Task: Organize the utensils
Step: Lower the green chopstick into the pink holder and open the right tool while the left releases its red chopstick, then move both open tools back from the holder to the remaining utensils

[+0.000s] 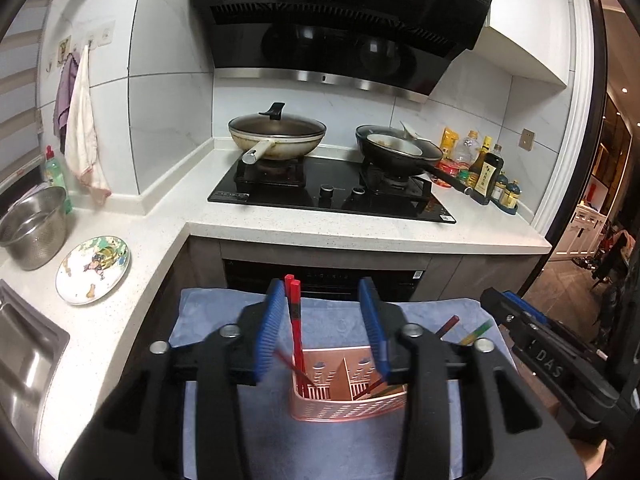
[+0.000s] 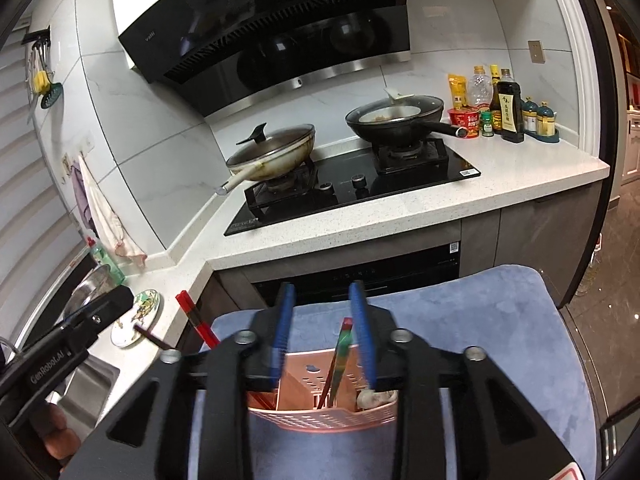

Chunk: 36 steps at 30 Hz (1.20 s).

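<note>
A pink perforated utensil holder [image 1: 348, 394] with divided compartments stands on a blue cloth [image 1: 224, 312]. My left gripper [image 1: 324, 300] is open above it, and red chopsticks [image 1: 295, 320] stand in the holder's left compartment beside the left finger. More chopsticks [image 1: 476, 332] lean out at the right. In the right wrist view my right gripper [image 2: 322, 308] is open over the holder [image 2: 320, 416]. Green and red chopsticks [image 2: 340, 356] stand in the middle compartment next to its right finger. The red chopsticks [image 2: 196, 316] show at the left.
A white counter [image 1: 360, 228] carries a black hob [image 1: 332, 192], a lidded cream wok [image 1: 276, 132] and a black pan [image 1: 400, 152]. Sauce bottles [image 1: 484, 168] stand at the back right. A patterned plate [image 1: 93, 270], a steel colander [image 1: 34, 226] and a sink [image 1: 24, 352] lie left.
</note>
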Tool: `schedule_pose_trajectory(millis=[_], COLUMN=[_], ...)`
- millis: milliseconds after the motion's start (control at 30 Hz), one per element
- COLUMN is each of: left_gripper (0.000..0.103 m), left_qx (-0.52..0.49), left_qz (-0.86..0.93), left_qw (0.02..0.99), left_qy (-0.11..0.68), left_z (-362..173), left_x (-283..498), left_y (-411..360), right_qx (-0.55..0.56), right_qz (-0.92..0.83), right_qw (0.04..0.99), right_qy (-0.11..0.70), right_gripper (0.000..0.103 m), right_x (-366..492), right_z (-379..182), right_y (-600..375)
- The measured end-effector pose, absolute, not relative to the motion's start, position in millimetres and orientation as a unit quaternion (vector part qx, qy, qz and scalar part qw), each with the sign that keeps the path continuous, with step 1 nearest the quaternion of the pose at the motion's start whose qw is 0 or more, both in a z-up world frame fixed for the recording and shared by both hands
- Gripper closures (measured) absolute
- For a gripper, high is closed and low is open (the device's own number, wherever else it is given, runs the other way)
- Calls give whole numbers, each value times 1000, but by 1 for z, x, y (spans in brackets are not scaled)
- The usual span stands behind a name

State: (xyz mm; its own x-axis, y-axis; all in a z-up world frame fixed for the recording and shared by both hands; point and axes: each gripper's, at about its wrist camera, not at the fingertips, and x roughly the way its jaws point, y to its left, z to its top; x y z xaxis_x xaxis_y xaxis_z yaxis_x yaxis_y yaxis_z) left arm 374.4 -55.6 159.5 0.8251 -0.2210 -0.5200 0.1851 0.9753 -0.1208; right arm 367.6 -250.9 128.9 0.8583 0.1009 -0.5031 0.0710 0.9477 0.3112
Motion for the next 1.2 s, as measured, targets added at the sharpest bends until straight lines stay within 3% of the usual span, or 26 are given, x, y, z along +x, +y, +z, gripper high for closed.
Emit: schedule_pose_trajectory(millis=[200, 333, 1200], left_gripper=[64, 54, 53], left_qx=[-21, -15, -10], left_qz=[-107, -104, -83], left_qw=[955, 957, 952], left_qy=[274, 269, 296], left_z=[164, 166, 132], left_x=[360, 345, 249], left_y=[-59, -59, -29], right_qx=[151, 142, 98], right_qz=[9, 15, 30], right_qw=[955, 956, 951], right_qy=[257, 255, 293], right_gripper=[64, 63, 62], right_x=[349, 333, 211], right_z=[139, 142, 102], right_y=[-248, -242, -213])
